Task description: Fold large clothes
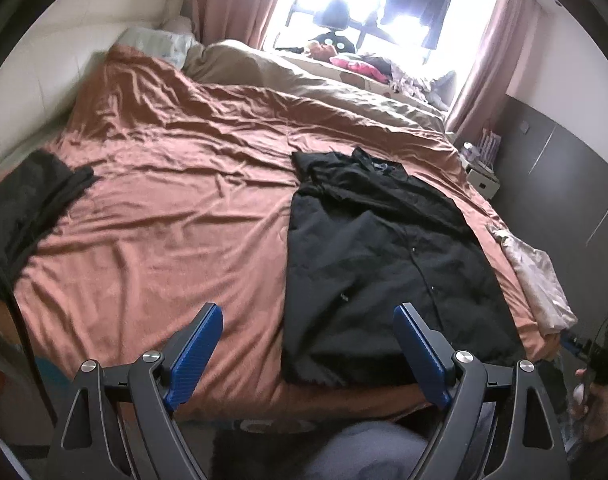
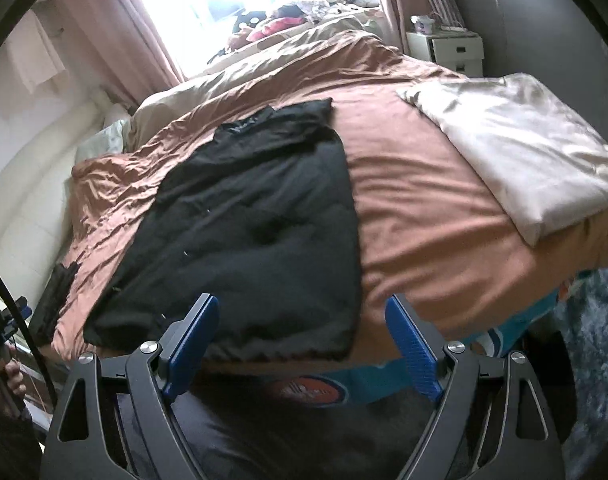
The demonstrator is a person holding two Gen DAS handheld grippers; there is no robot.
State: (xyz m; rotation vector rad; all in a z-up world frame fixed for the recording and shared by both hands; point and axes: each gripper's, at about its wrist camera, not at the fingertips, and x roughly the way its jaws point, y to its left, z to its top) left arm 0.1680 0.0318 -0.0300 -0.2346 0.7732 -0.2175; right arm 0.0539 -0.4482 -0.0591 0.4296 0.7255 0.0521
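- Both tongs spread wide, nothing betw the blue pads. My left gripper (image 1: 305,354) hovers over the near bed edge, its right pad over the jacket's near-left corner; my right gripper (image 2: 302,346) hangs over the jacket's near hem, left pad above the cloth, right pad past its right edge.
- Black jacket (image 1: 383,264) lies flat on the rust-brown bedspread (image 1: 164,200), collar end twd the window, hem at the near edge. Sides look folded in, so it reads as a long rectangle w/ small snaps showing down the front.
- Seen from right wrist, jacket (image 2: 256,232) sits centre-left of bed.
- Pale satin cloth (image 2: 519,152), folded, at the bed's right corner, apart from jacket.
- Another dark garment (image 1: 28,208) at the bed's left edge, well apart.
- Beige duvet (image 1: 323,84) bunched at the far side, nr pink curtains (image 1: 479,52) & bright window.
- White nightstand (image 2: 455,52) far right.
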